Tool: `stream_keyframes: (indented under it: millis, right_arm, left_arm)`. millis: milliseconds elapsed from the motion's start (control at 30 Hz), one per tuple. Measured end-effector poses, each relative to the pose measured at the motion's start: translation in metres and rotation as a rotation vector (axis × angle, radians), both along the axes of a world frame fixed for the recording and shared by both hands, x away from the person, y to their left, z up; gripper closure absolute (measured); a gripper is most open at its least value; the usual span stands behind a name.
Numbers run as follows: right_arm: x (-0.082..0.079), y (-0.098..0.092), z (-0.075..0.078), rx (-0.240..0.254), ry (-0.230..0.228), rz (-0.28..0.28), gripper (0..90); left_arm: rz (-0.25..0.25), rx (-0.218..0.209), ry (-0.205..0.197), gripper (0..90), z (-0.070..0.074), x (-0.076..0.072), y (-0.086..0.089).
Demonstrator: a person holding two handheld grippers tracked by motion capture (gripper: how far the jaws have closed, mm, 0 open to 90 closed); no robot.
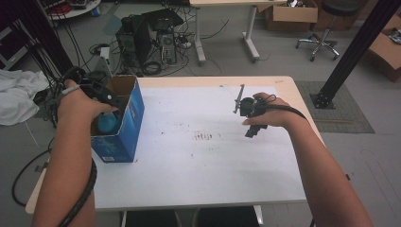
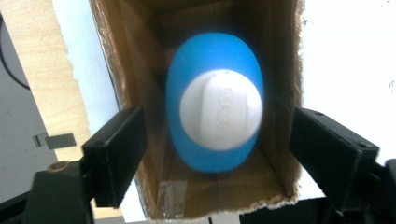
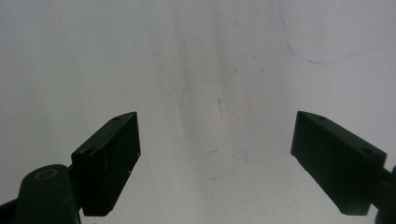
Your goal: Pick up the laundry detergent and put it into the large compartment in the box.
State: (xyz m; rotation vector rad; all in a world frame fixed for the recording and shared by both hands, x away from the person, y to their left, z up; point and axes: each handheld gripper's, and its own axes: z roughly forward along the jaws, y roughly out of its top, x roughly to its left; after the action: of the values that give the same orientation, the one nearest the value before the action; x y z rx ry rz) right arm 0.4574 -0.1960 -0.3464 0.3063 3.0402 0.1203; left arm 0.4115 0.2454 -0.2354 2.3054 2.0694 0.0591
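A blue egg-shaped object [image 2: 215, 105] with a round white face lies inside an open cardboard box [image 2: 275, 60]. From above, that box [image 1: 126, 124] is blue outside and stands at the table's left edge, with the blue object [image 1: 107, 123] showing inside. My left gripper [image 2: 215, 156] hangs over the box mouth, open, its jaws wide on either side of the blue object and not touching it. My right gripper [image 3: 215, 158] is open over bare white tabletop, nothing between its jaws. From above, the right gripper [image 1: 251, 118] sits at the table's right centre.
The white table top [image 1: 203, 161] has faint smudges [image 1: 204, 136] in the middle. A white cloth [image 1: 16, 94] lies off the left side. Computer towers [image 1: 146, 40], cables, a stool [image 1: 326, 28] and cardboard boxes stand on the floor beyond.
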Motion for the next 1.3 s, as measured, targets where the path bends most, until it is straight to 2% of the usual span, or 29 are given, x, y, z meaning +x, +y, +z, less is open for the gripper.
stream_keyframes:
  millis: [100,400,567,1200,1300]
  right_arm:
    - [0.000,-0.001,0.001,0.000,0.003,0.000,15.9]
    - [-0.002,-0.001,0.001,-0.003,0.000,0.001,15.8]
    - [-0.002,0.000,0.000,-0.002,0.002,0.005,15.9]
    - [-0.003,-0.001,0.001,-0.006,0.002,0.006,15.9]
    - [-0.004,-0.001,0.002,0.002,0.002,0.004,15.9]
  left_arm:
    - [-0.008,-0.003,0.011,18.6,0.005,-0.002,-0.003]
    - [-0.057,0.017,-0.026,15.3,0.031,-0.012,-0.013]
    - [-0.079,0.028,-0.036,11.3,0.039,-0.015,-0.019]
    - [-0.123,0.025,-0.042,3.6,0.046,-0.020,-0.030]
    - [-0.129,0.029,-0.047,0.1,0.050,-0.023,-0.032]
